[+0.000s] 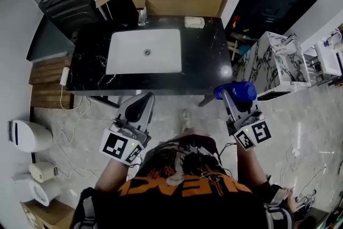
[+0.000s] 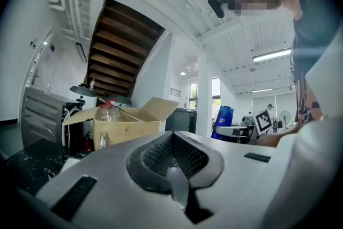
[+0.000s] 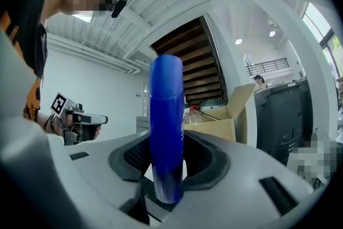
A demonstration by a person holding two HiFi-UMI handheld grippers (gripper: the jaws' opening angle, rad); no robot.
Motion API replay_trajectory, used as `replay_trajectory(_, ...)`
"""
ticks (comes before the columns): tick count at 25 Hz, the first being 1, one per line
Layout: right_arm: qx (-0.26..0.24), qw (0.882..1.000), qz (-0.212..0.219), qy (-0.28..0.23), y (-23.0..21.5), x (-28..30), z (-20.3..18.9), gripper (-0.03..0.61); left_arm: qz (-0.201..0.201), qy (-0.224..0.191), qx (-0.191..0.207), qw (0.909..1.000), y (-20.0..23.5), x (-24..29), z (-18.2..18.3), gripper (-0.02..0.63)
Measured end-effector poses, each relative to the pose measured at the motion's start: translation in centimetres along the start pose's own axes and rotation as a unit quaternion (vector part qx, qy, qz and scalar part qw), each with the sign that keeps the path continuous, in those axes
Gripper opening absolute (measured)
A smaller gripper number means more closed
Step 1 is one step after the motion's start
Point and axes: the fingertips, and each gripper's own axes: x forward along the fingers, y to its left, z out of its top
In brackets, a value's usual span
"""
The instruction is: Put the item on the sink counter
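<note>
blue bottle held just off the sink tabletop

at lower left of the head view, the left hand-held gripper hovers with its jaws closed together on nothing. the black marbled tabletop and its white basin fill the upper middle, with a cardboard box behind. right of centre, the right hand-held gripper clamps a blue bottle between its pads, near the tabletop's front right corner and not resting on it.
</note>
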Motion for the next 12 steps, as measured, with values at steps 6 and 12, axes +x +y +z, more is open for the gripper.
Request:
replay_trajectory(6, -0.005, 1.0, 0.006, -0.004, -4.8, 4.2, 0.4, 0.164, 0.003, 0.0, 0.005, 1.0, 2.1, 5.6, 0.8, 0.018)
replay_trajectory(12, -0.007, 1.0, 0.007, 0.004, -9.3, 6.8, 0.5, 0.164, 0.005, 0.001, 0.003, 1.0, 3.5, 10.8, 1.0, 0.018)
